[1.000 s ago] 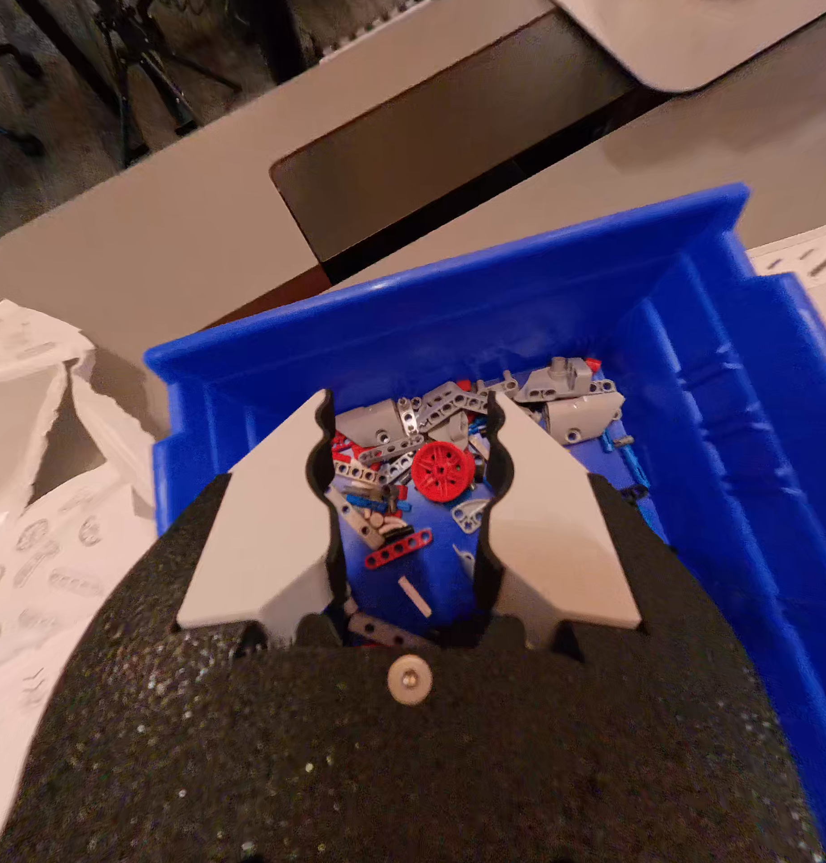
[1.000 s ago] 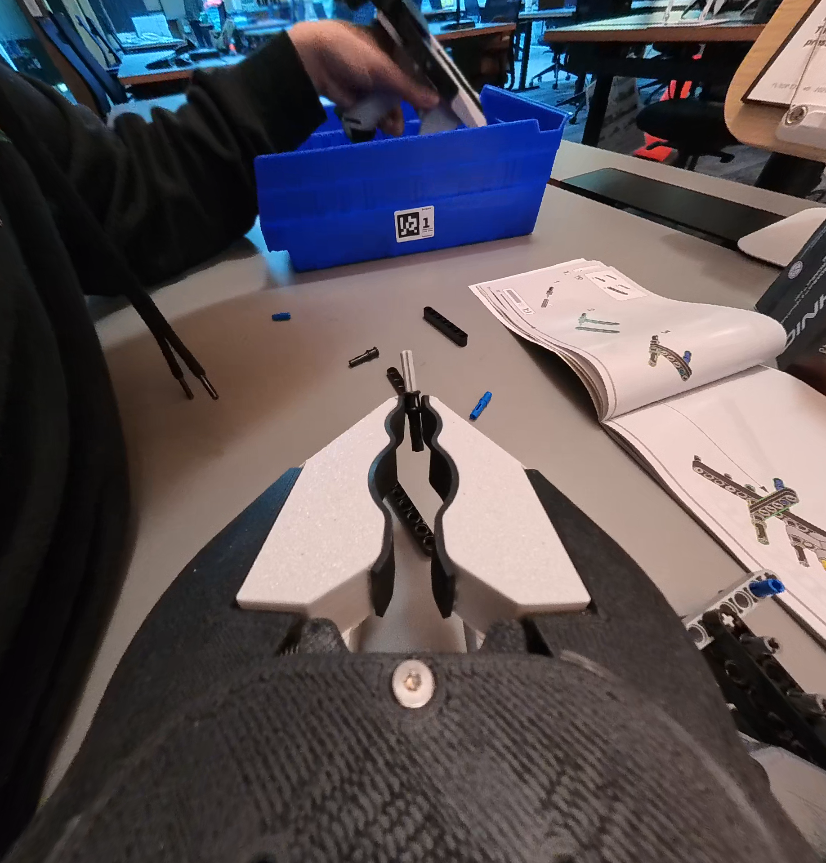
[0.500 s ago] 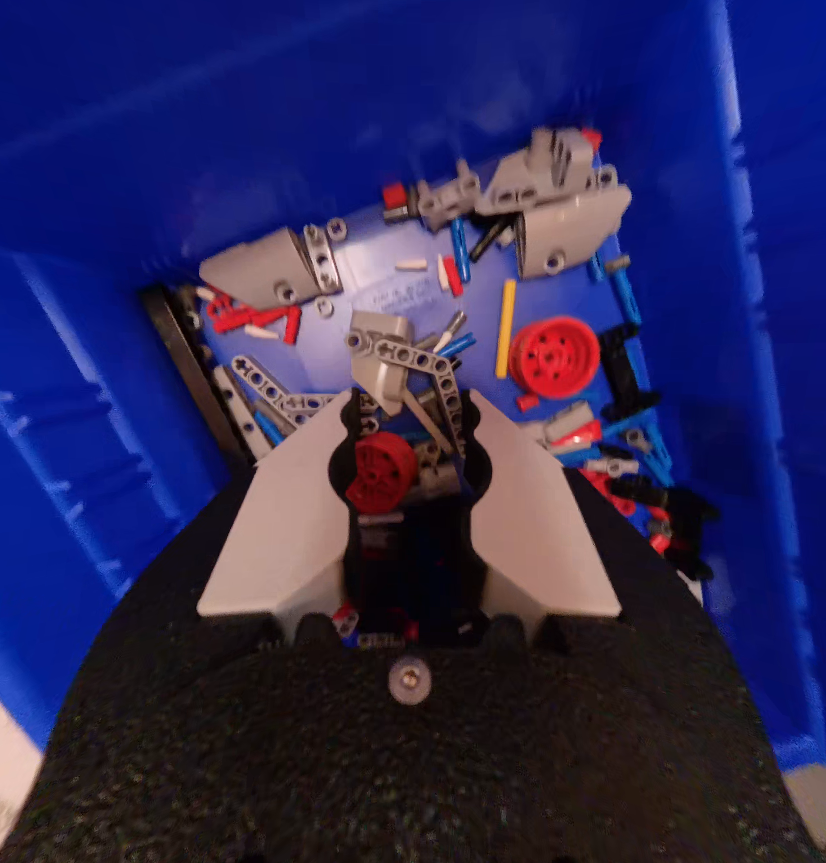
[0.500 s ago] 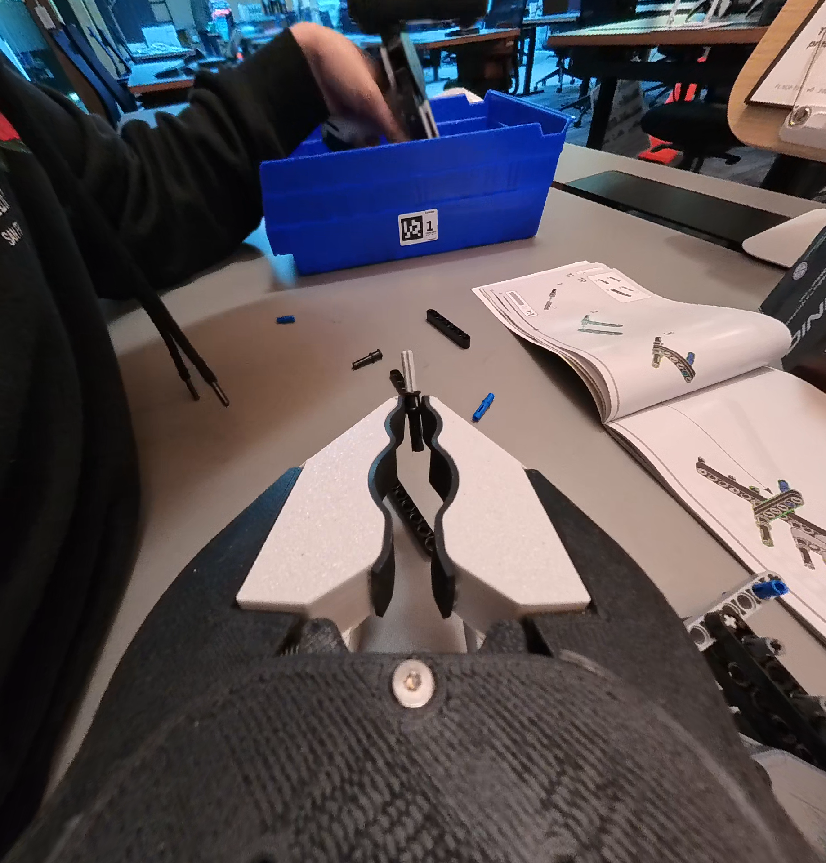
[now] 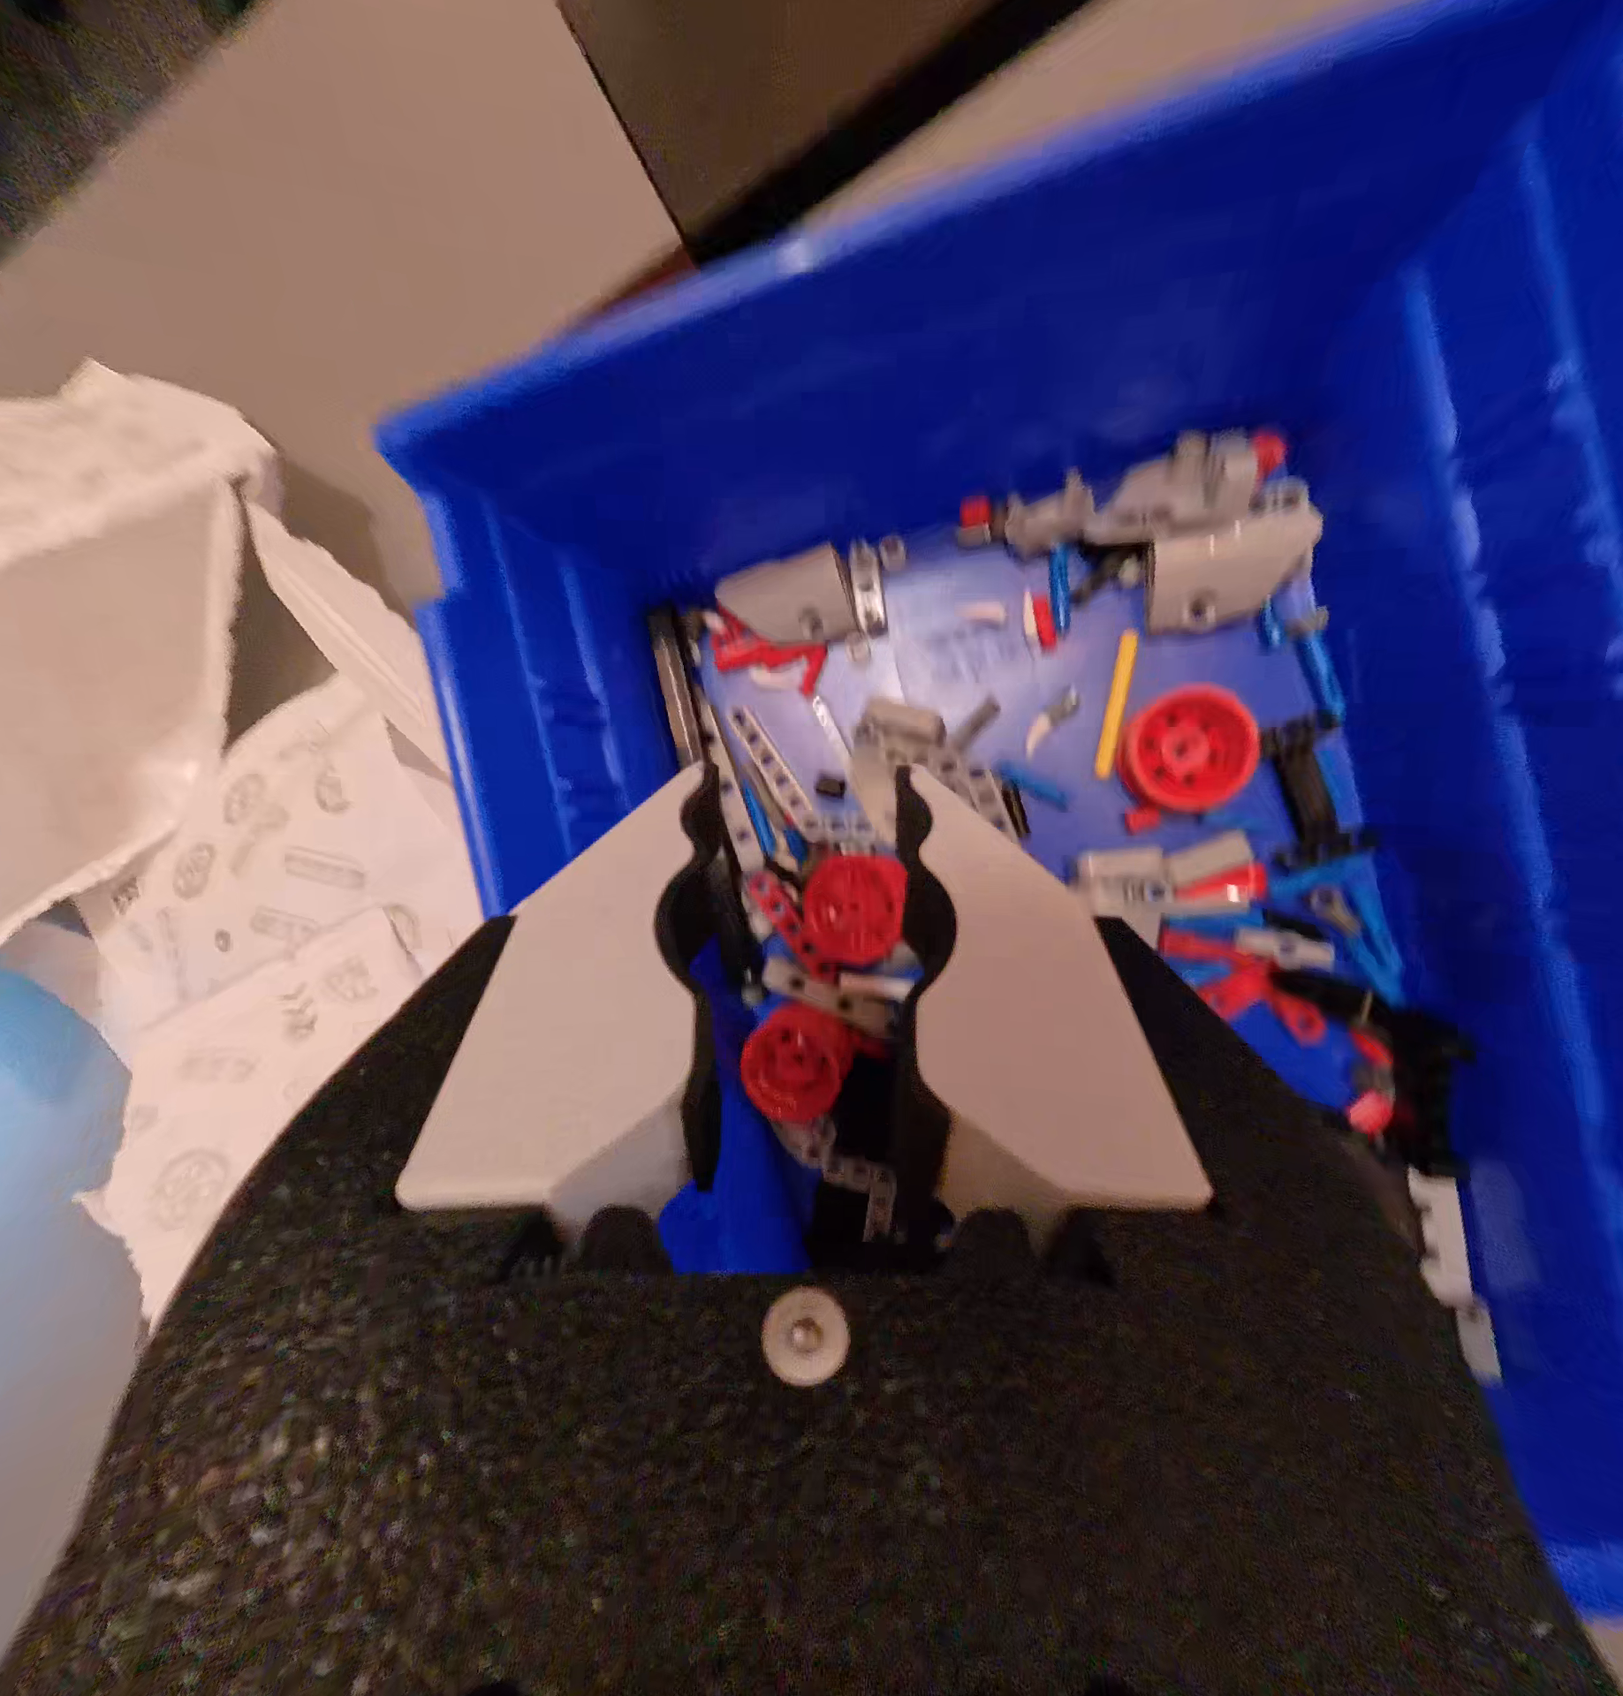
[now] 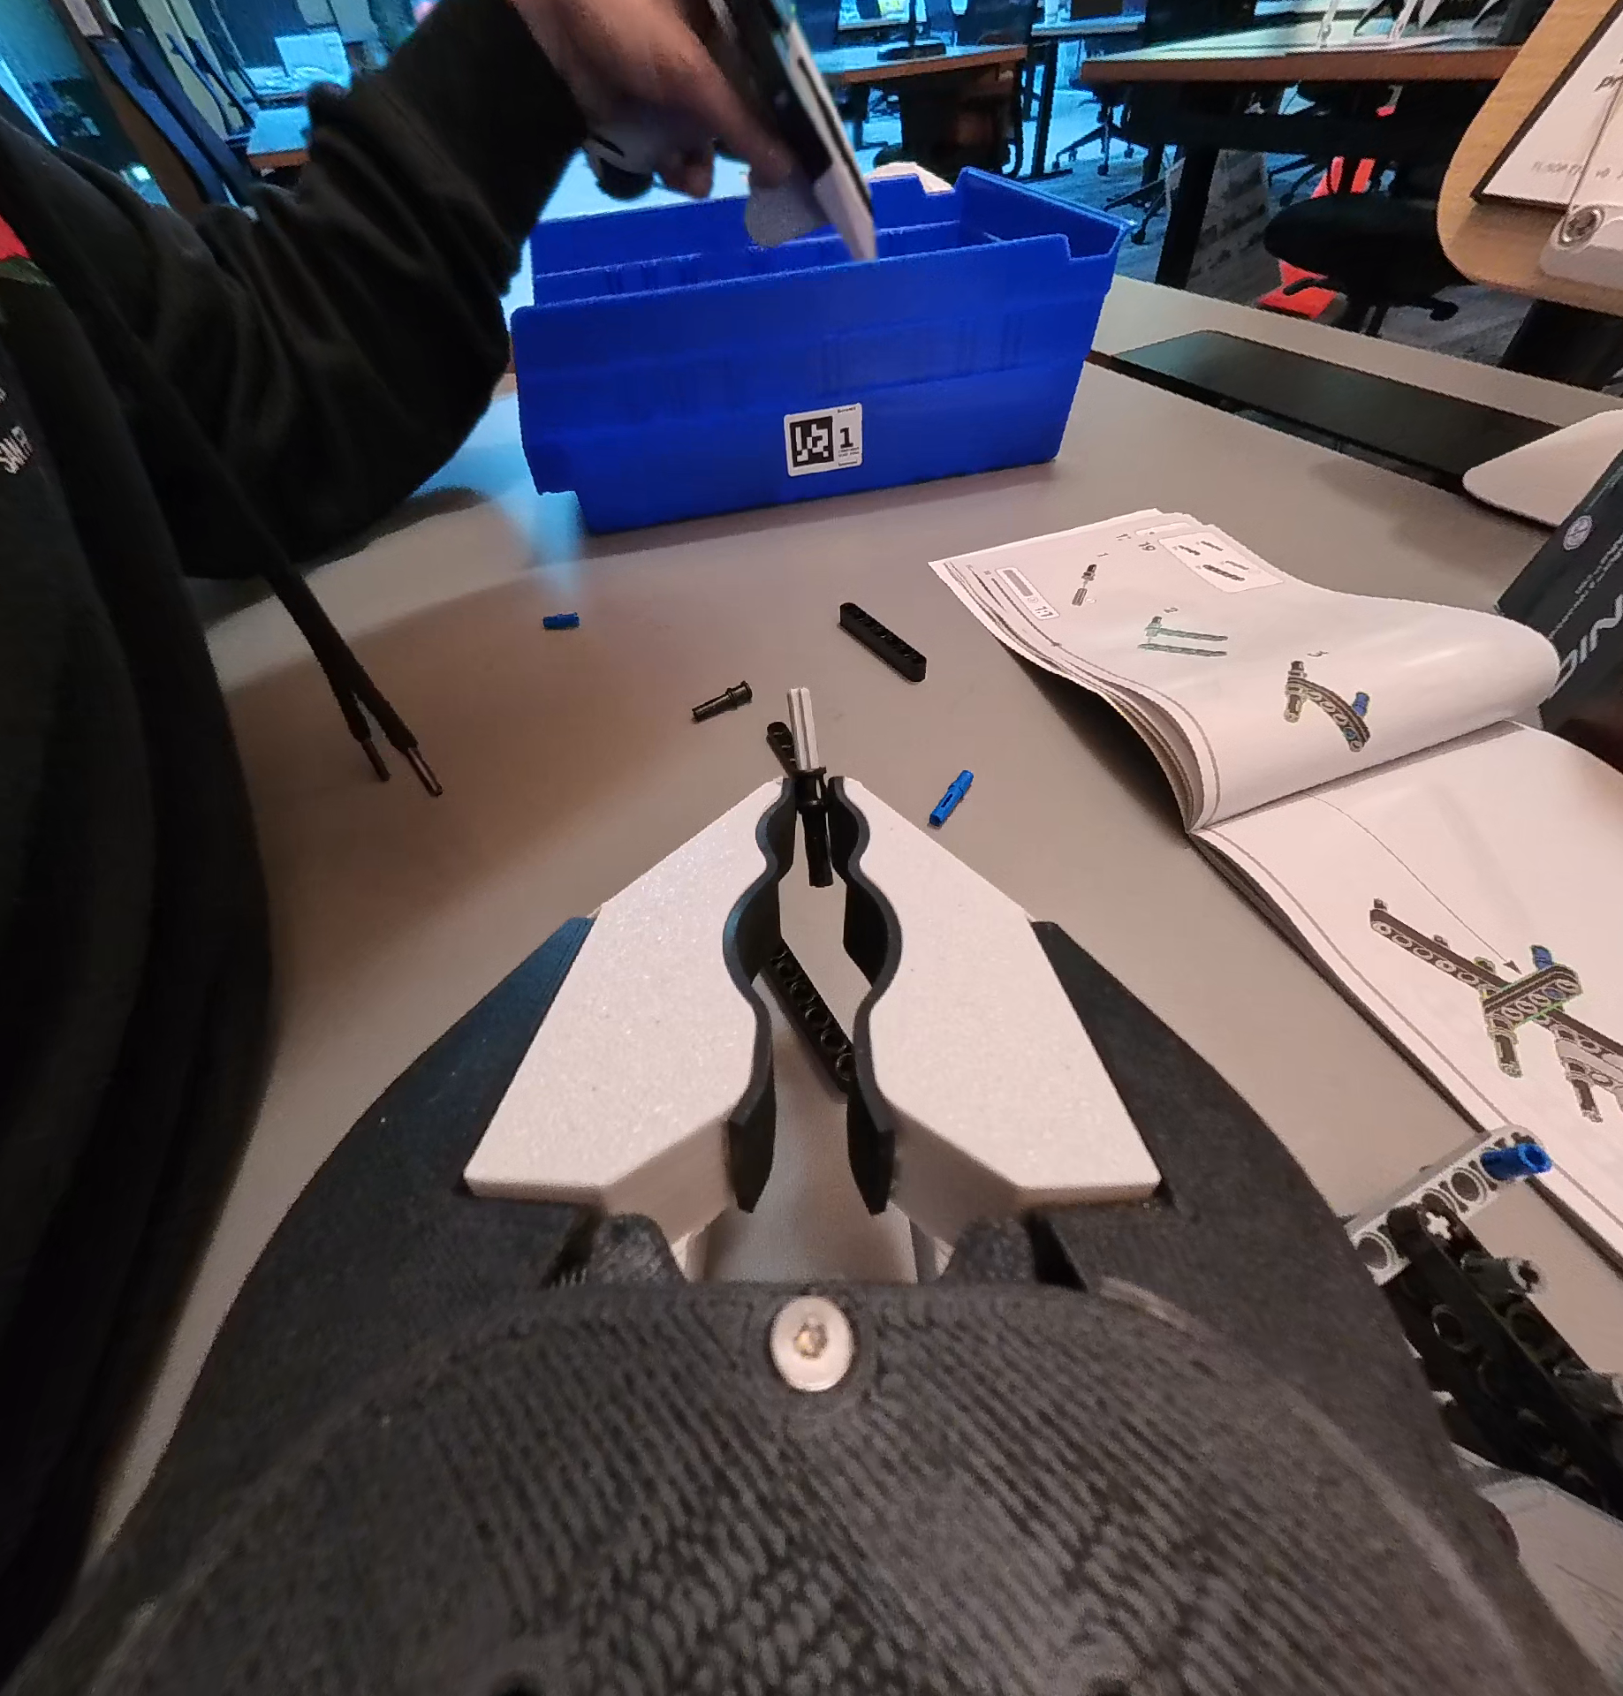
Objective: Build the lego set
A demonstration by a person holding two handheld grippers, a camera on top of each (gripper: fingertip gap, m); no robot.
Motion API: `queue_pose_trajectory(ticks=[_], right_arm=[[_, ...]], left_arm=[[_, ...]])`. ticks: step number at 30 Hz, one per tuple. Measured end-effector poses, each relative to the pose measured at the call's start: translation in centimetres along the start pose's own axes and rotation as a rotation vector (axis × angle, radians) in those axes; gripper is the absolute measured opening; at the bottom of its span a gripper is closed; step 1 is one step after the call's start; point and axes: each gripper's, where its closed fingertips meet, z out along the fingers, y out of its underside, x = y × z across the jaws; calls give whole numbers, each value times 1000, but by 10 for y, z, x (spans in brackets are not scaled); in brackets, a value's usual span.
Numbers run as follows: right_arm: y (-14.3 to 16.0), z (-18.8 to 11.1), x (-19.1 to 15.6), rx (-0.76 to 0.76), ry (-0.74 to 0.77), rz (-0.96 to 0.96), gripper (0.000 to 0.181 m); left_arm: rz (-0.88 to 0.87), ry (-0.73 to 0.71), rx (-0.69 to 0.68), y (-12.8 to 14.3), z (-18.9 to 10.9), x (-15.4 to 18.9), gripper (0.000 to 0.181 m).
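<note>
Now raised above blue bin (image 5: pixel 1018 385) | left gripper (image 5: pixel 803 789) fingers parted, empty | right gripper (image 6: pixel 812 785) still pinching black pin (image 6: pixel 815 831)

A smooth grey tabletop (image 6: pixel 605 826) fills the foreground, with a dark rectangular inset panel (image 6: pixel 1321 404) set flush near its far edge. Beyond it, rows of long dark-framed desks (image 6: pixel 1294 64) recede into an open office, with black swivel chairs (image 6: pixel 1340 248) tucked beside them, 1 with an orange-red part showing. Cool bluish daylight comes through large windows (image 6: pixel 82 101) at the far left. At the right edge stands a curved pale wooden board (image 6: pixel 1487 147).
</note>
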Motion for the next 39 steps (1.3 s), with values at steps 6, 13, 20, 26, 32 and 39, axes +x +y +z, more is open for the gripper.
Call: queue_pose_trajectory(ticks=[6,13,20,26,32,39], right_arm=[[1,1,0,-4,-1,0,4],[1,1,0,-10,-7,6,4],[2,2,0,-15,-11,11,4],[4,3,0,-29,-17,17,4],[4,4,0,-34,-11,8,4],[7,6,-1,-52,-13,0,4]], left_arm=[[7,182,272,-61,25,54,53],[199,241,204,-42,66,88,37],[163,19,-80,1,68,40,2],[153,199,157,-38,50,74,20],[188,294,161,-38,66,103,49],[168,-207,-10,-14,72,12,34]])
